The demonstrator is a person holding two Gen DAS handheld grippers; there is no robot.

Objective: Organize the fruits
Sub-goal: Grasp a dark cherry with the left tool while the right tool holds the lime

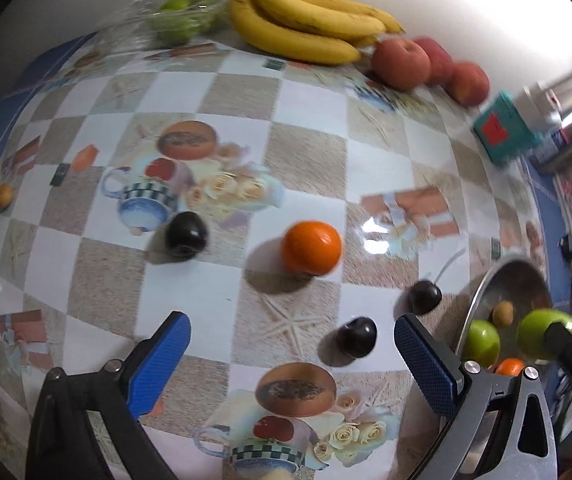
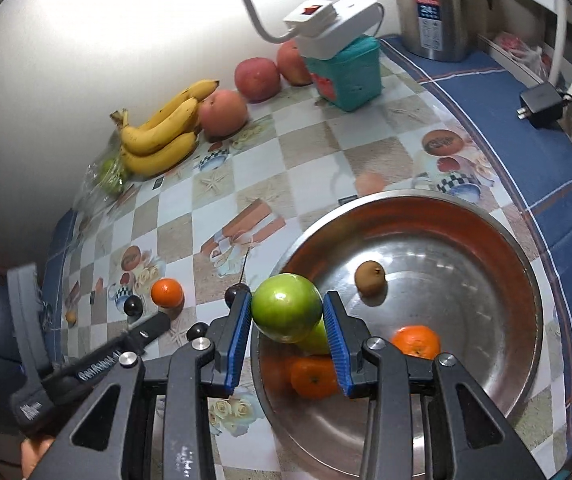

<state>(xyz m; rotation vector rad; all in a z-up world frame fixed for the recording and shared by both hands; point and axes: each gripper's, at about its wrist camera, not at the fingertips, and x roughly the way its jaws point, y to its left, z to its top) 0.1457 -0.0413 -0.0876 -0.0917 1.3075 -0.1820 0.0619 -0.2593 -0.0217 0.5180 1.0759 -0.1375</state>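
My right gripper [image 2: 287, 316] is shut on a green apple [image 2: 286, 306] and holds it over the near rim of a steel bowl [image 2: 498, 240]. The bowl holds two oranges [image 2: 416, 342], a brown kiwi [image 2: 370, 278] and another green fruit under the held apple. My left gripper [image 1: 292, 336] is open and empty above the table. Ahead of it lie an orange [image 1: 312, 247] and three dark plums [image 1: 187, 235]; one plum [image 1: 357, 337] lies between its fingertips. The bowl [image 1: 482, 300] shows at right in the left wrist view.
Bananas [image 1: 302, 20], red apples [image 1: 402, 64] and bagged green fruit [image 1: 174, 20] lie along the back wall. A teal box [image 2: 346, 76] with a lamp base, a steel kettle [image 2: 434, 8] and a charger [image 2: 542, 104] stand at back right. A small yellow fruit [image 1: 5, 195] lies far left.
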